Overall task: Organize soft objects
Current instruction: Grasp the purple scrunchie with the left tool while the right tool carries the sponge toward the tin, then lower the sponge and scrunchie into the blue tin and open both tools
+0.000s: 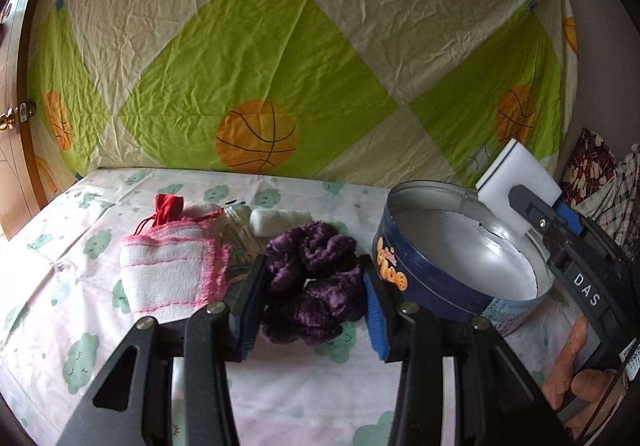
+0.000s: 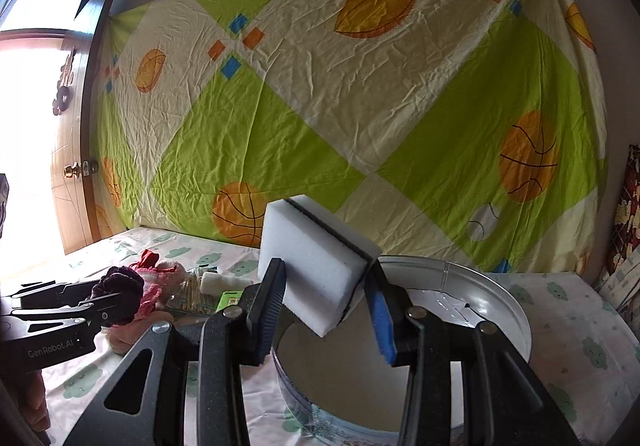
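Purple and fluffy, the scrunchie sits between the two pads of the left gripper, which press on both its sides, so the jaws stand narrow and hold it. In the right wrist view the same scrunchie is seen lifted above the bed sheet. At about 9 o'clock from it lies a white cloth with pink edge, and a red pouch lies at 11 o'clock, behind that cloth. A small white roll rests at 12 o'clock from the scrunchie.

At 3 o'clock stands a round metal tin with a dark blue wall; its inside is bare. The right gripper holds a white sponge tilted, jaws closed on its two sides, above the near rim of the tin. A green and cream sheet with basketballs hangs on the wall behind.
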The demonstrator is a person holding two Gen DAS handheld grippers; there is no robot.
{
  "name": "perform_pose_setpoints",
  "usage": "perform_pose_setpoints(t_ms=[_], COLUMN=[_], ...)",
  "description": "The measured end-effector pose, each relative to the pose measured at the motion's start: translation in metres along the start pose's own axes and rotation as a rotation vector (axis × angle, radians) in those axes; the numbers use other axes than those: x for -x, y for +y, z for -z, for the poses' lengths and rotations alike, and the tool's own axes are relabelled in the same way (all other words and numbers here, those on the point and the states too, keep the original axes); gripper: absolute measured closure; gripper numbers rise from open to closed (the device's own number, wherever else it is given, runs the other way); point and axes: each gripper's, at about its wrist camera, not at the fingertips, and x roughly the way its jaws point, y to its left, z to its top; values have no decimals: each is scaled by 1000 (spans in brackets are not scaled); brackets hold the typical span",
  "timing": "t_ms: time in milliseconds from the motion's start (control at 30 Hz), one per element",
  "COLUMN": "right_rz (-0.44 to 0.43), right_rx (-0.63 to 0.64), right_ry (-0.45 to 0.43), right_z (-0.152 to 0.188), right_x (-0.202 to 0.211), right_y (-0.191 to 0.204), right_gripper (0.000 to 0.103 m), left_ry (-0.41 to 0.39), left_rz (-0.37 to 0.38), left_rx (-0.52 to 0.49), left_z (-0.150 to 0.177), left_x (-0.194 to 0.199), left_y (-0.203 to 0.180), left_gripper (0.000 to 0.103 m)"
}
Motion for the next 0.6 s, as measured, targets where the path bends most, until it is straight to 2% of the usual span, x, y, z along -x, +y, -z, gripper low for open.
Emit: perform_pose_setpoints(t_ms=[233, 600], right_rz=[121, 247], right_rx=[10, -76], right_ry=[-7, 22], right_z=[2, 0], right_x=[-2, -12], right_y=[-36, -92], right_gripper=[60, 60], left_ry=[-15, -45], left_rz=[30, 78], left_rx=[-40, -65], left_z=[-13, -35], left_x=[-18, -51], left_y=[-39, -91], left_gripper=[60, 60])
